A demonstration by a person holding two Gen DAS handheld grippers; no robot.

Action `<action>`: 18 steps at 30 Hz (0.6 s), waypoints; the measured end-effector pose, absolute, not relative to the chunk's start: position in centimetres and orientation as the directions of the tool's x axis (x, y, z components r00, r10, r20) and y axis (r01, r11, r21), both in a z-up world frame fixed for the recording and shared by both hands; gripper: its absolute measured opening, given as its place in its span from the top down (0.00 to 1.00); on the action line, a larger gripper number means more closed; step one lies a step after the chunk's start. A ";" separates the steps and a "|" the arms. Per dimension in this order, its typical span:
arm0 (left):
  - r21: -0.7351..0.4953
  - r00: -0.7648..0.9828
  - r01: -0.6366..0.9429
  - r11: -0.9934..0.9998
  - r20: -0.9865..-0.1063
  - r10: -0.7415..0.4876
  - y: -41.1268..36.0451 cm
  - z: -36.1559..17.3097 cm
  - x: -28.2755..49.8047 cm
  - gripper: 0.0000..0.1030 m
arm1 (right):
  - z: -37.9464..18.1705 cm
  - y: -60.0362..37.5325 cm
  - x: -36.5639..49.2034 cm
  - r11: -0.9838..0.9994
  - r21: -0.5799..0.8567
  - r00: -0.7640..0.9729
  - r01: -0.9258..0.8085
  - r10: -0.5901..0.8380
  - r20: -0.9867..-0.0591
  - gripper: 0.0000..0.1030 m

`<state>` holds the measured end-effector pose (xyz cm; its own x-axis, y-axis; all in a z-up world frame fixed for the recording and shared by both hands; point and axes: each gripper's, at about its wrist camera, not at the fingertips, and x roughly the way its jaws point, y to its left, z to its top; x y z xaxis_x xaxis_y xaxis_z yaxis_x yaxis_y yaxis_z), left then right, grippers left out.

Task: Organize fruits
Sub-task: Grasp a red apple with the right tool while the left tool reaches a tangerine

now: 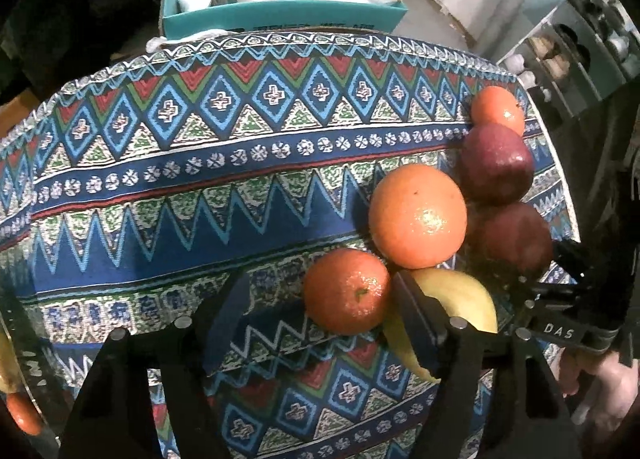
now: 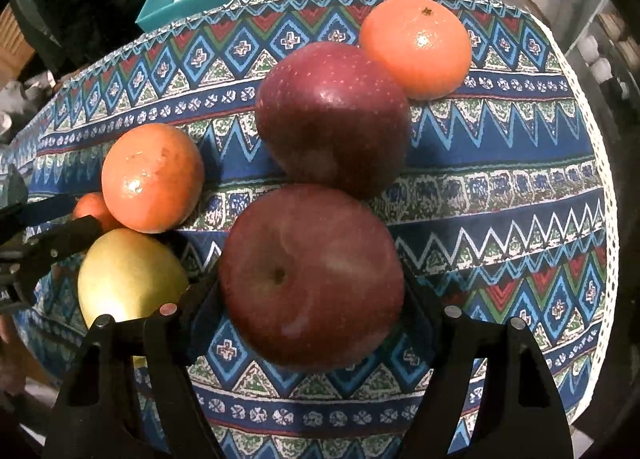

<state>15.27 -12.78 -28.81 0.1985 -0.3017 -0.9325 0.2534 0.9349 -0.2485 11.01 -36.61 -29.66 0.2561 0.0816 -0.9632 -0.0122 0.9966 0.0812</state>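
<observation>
On the patterned tablecloth (image 2: 500,179), the right gripper (image 2: 312,299) is closing its jaws around a red apple (image 2: 312,275); the left gripper (image 1: 320,311) is hanging open and empty beside a mandarin (image 1: 346,291), so sorting looks barely begun.

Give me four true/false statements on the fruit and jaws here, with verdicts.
1. Two apples lie on the tablecloth: the near red apple and the far red apple. True.
2. The left gripper has its jaws fully shut. False: they are open, with a small orange between them.
3. The right gripper has its jaws on either side of the near red apple. True.
4. The fruit sits in a bowl. False: it lies directly on the tablecloth.
</observation>
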 end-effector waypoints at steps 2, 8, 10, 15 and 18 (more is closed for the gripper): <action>-0.279 0.197 0.255 0.926 -0.923 -0.332 -12.8 -28.9 15.3 0.36 | -29.6 -36.5 11.0 0.997 0.078 0.266 -0.020 0.080 -0.961 0.25; -0.298 0.198 0.295 0.908 -0.910 -0.363 -13.6 -28.4 14.7 0.56 | -29.9 -36.0 10.9 0.996 0.087 0.277 -0.023 0.089 -0.957 0.25; -0.286 0.206 0.297 0.911 -0.912 -0.354 -13.7 -28.3 14.5 0.56 | -29.9 -36.0 10.9 0.996 0.090 0.277 -0.023 0.093 -0.956 0.25; -0.274 0.243 0.293 0.916 -0.905 -0.348 -13.1 -27.1 14.2 0.57 | -29.1 -35.8 10.8 0.995 0.092 0.302 -0.036 0.099 -0.948 0.26; -0.249 0.280 0.305 0.919 -0.899 -0.337 -12.8 -26.0 14.0 0.57 | -28.0 -35.5 10.6 0.994 0.089 0.335 -0.056 0.102 -0.937 0.26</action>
<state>14.04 -12.84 -25.97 0.2801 -0.3367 -0.8990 0.3050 0.9191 -0.2493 10.59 -35.45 -27.98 0.3350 0.1025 -0.9366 -0.0557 0.9945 0.0889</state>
